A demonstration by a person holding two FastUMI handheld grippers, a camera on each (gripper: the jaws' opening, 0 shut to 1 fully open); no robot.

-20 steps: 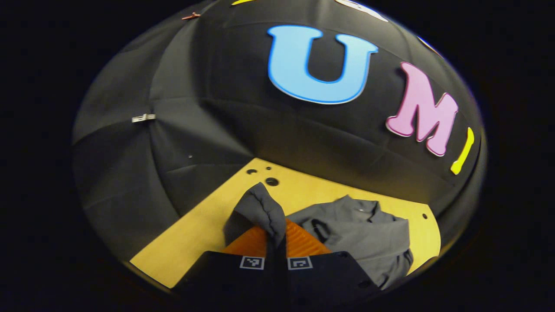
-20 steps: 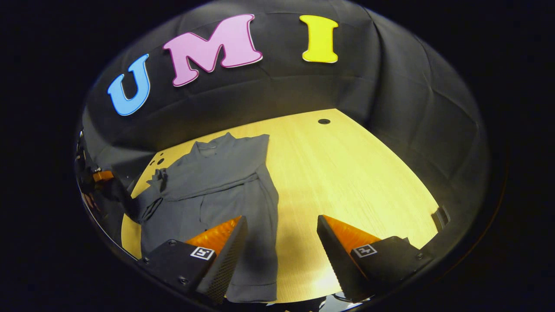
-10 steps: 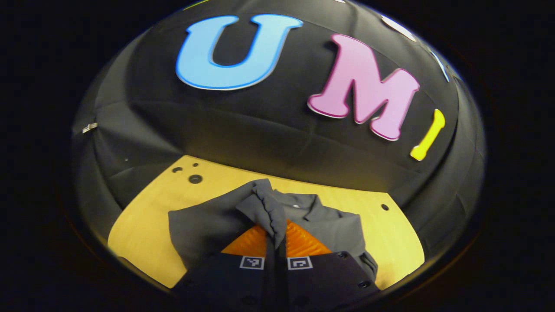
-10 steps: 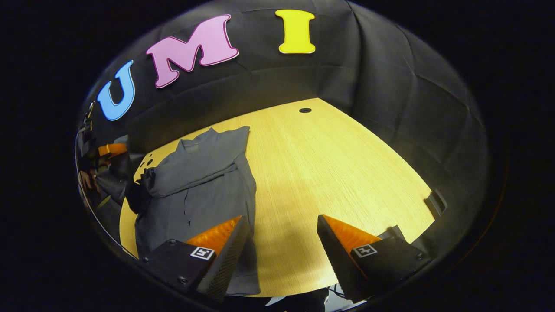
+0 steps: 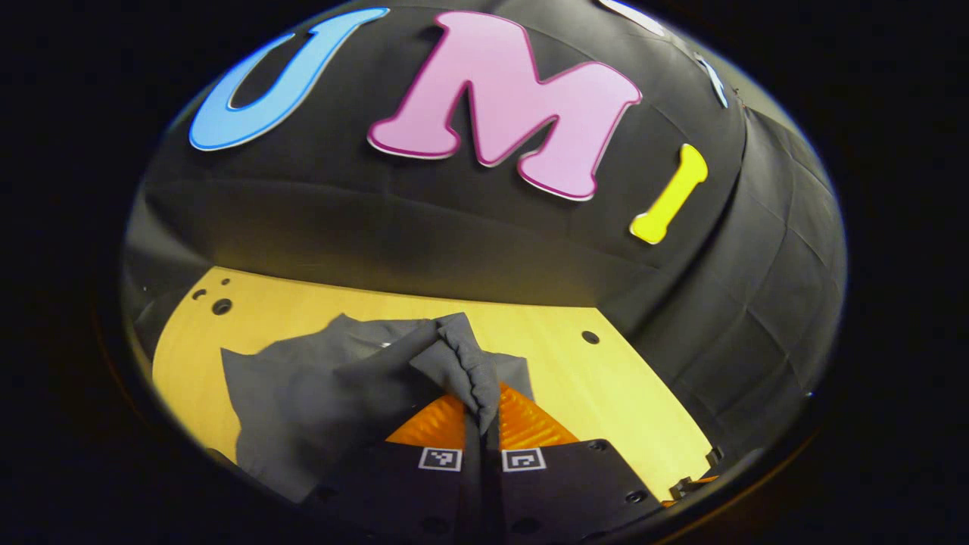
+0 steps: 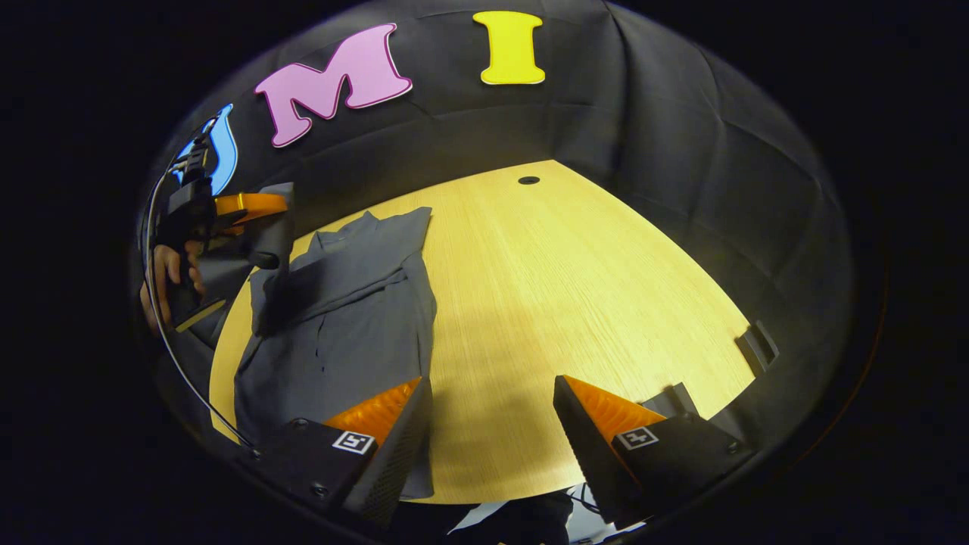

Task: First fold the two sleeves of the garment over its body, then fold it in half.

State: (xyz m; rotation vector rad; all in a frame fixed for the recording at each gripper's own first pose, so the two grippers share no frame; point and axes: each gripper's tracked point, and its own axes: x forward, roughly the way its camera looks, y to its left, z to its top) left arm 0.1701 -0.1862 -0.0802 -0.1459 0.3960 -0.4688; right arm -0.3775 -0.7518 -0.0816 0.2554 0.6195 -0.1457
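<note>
A grey collared garment [image 6: 348, 318] lies on the left part of the wooden table [image 6: 575, 272], with one sleeve folded across its chest. My left gripper [image 5: 482, 412] is shut on the bunched cuff of the other sleeve [image 5: 462, 363] and holds it up over the garment's body [image 5: 318, 393]. From the right gripper view, that left gripper [image 6: 253, 204] hangs above the garment's left shoulder, a hand [image 6: 163, 280] holding it and the sleeve [image 6: 265, 257] drooping beneath. My right gripper [image 6: 492, 405] stands open over bare table, just right of the garment's hem.
The table has small round holes near its back edge [image 6: 528, 181] and at its far left corner [image 5: 222, 306]. Two dark clips [image 6: 757, 348] sit at the table's right edge. Black cloth walls close in behind and beside the table.
My left gripper has lifted the cuff and swung it rightward over the garment's body. The right gripper has stayed open and shifted only a little.
</note>
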